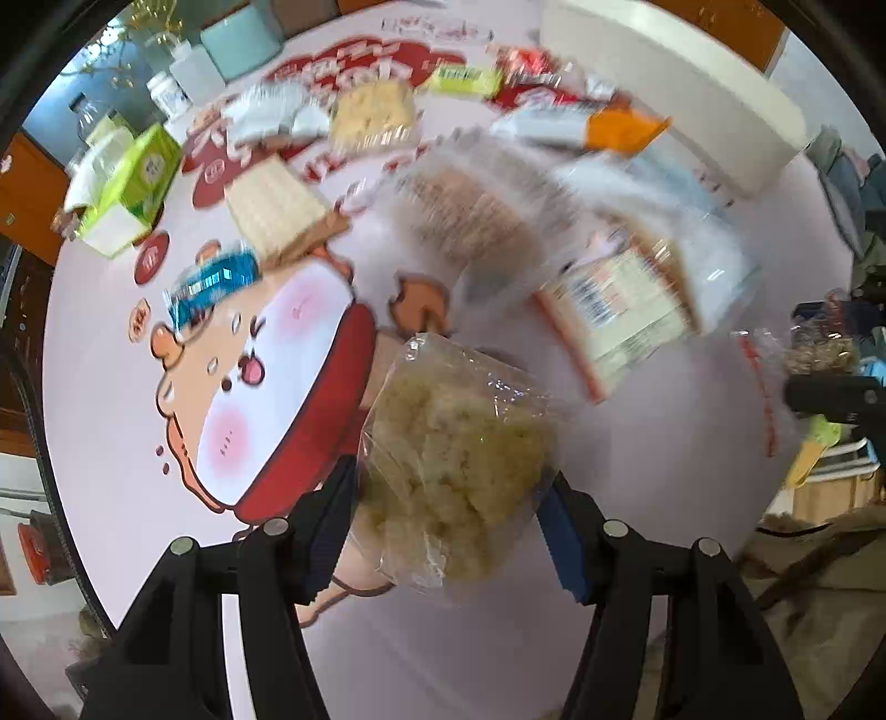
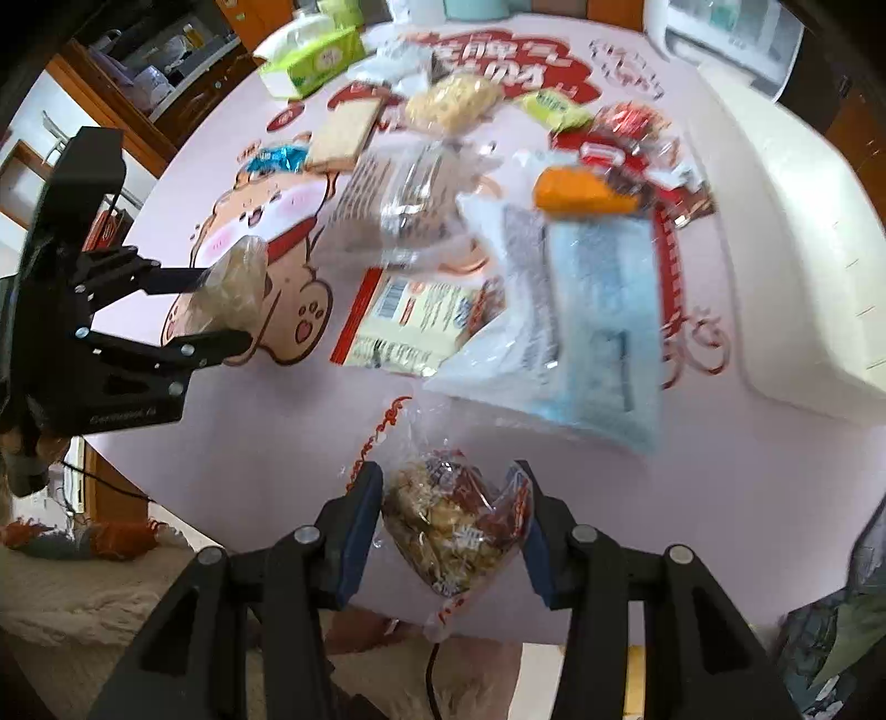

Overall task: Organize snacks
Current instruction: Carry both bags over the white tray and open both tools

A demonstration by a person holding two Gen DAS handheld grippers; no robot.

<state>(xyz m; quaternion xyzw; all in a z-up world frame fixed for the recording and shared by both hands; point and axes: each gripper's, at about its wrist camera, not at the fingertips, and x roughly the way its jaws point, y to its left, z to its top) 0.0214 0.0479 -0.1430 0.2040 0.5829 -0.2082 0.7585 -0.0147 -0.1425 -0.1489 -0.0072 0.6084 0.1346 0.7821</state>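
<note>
My left gripper (image 1: 448,515) is shut on a clear bag of pale yellow puffed snack (image 1: 454,471) and holds it above the pink cartoon tablecloth (image 1: 138,387). It also shows in the right wrist view (image 2: 221,310) at the left, with the same bag (image 2: 232,288). My right gripper (image 2: 454,515) is shut on a clear red-printed bag of brown mixed snack (image 2: 448,531) near the table's front edge. Several more snack packs lie in a loose pile mid-table: a red-edged cream pack (image 2: 415,315), a large blue-white pack (image 2: 587,327), an orange pack (image 2: 581,191).
A green tissue box (image 1: 133,183) stands at the left, with white bottles (image 1: 171,94) and a teal container (image 1: 241,41) behind. A wafer pack (image 1: 277,205) and a blue foil pack (image 1: 213,282) lie nearby. A long white box (image 2: 803,249) runs along the right.
</note>
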